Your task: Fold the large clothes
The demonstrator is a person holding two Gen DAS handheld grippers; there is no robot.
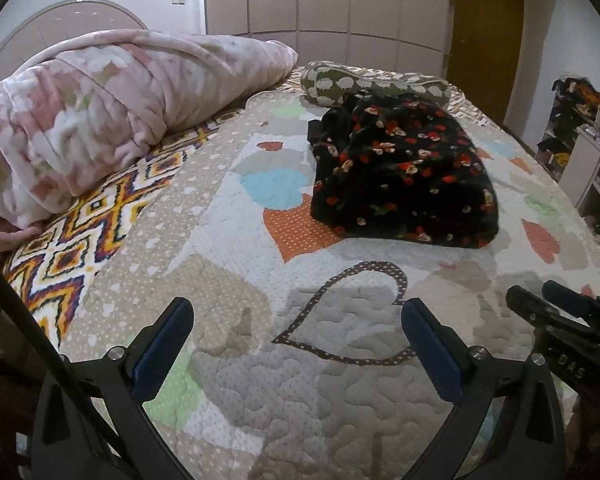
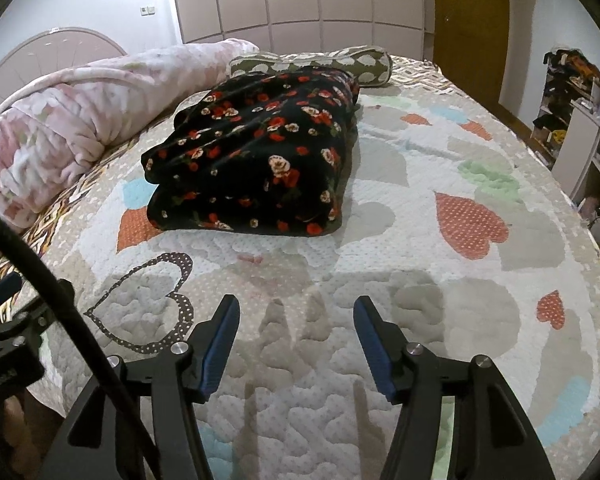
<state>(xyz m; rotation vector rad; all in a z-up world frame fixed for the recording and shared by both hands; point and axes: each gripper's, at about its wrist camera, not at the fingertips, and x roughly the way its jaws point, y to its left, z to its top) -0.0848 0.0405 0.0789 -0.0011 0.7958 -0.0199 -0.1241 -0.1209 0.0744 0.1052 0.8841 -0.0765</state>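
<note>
Black fleece printed with red and cream roses, the garment (image 2: 256, 160) lies folded into a thick bundle on the quilted heart-patterned bedspread (image 2: 440, 264), well ahead of both tools. An olive bolster with white cloud shapes (image 2: 320, 62) lies just behind it, seemingly touching, and a rolled pink blanket (image 1: 112, 112) lies along the bed's left side. The left gripper (image 1: 298, 320) hovers above the quilt, jaws spread wide and empty. The right gripper (image 2: 296, 320) is also spread apart, holding nothing. On its body at the right edge of the left wrist view, white lettering reads what looks like "DAS".
</note>
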